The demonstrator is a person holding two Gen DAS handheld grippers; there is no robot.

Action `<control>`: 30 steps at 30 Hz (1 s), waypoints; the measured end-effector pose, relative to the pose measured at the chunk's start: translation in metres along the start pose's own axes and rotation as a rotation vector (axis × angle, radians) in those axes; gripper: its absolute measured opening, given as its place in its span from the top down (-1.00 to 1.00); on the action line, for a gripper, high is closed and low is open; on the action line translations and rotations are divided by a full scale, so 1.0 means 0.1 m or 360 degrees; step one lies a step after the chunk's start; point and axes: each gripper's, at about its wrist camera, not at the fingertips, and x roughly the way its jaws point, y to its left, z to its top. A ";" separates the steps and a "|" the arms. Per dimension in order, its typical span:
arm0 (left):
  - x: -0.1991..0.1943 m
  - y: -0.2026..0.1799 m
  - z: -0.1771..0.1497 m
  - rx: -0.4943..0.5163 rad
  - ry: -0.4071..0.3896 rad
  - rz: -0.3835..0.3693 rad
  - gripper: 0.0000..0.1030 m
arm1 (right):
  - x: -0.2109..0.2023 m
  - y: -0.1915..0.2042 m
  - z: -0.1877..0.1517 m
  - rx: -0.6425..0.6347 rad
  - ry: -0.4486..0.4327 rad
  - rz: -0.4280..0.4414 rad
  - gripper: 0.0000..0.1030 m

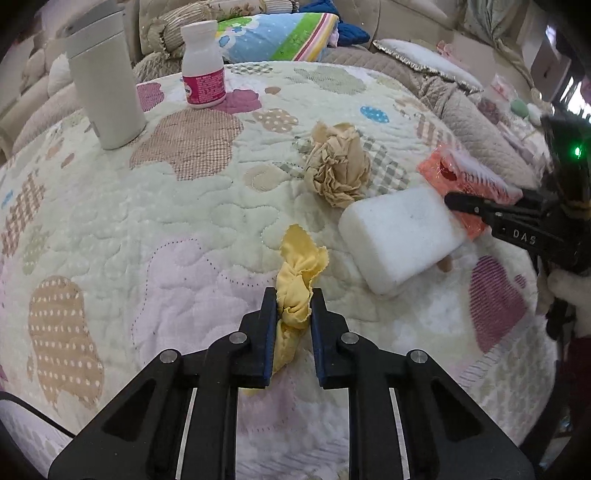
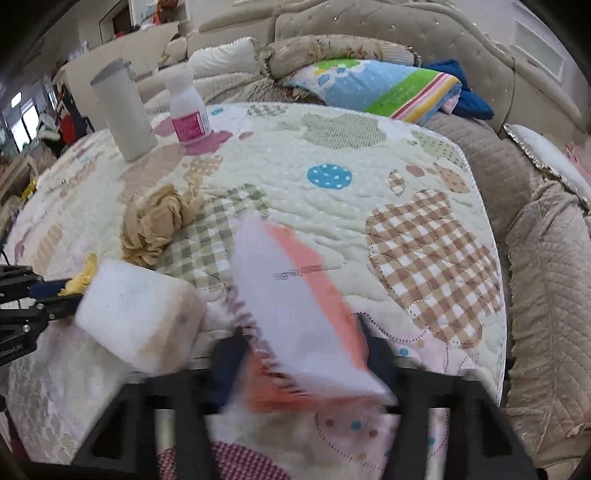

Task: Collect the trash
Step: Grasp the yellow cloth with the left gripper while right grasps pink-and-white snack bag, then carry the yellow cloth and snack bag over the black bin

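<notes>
your left gripper is clamped on a crumpled yellow cloth scrap. both blue pads press into it, and part of the scrap sticks up ahead of the fingertips while a tail hangs down between the fingers. the scrap's lower end sits on or just over the quilted cover; can't tell which.

your right gripper is pinching an orange-and-white plastic wrapper. that view is motion-blurred, so the pads are hard to read, but the wrapper sits between the two fingers and tilts up off the cover. the left wrist view backs this up: the wrapper's far end pokes out past the right gripper's black finger, at the right side of the table.

other stuff on the quilted cover:
- white foam block, just beside the wrapper, lying between your two grippers. its corner looks to be touching the wrapper; blur makes that uncertain.
- crumpled tan paper wad, just behind the foam block, loose, untouched.
- grey-white tumbler, upright at the far left.
- white bottle with a pink label, upright just beside the tumbler.

behind the table you've got a beige sofa with cushions and a folded striped blanket on it.
</notes>
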 end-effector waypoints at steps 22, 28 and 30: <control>-0.58 -1.02 -0.11 0.0144 -0.0116 -0.0253 0.73 | -1.07 -0.26 -0.84 0.0309 -0.0203 0.0106 0.69; -0.56 -1.49 -0.09 0.0242 -0.0108 -0.0321 0.73 | -1.31 -0.49 -1.06 0.0369 -0.0228 0.0020 0.69; -0.54 -1.64 -0.07 0.0271 -0.0105 -0.0341 0.73 | -1.38 -0.57 -1.13 0.0393 -0.0237 -0.0006 0.69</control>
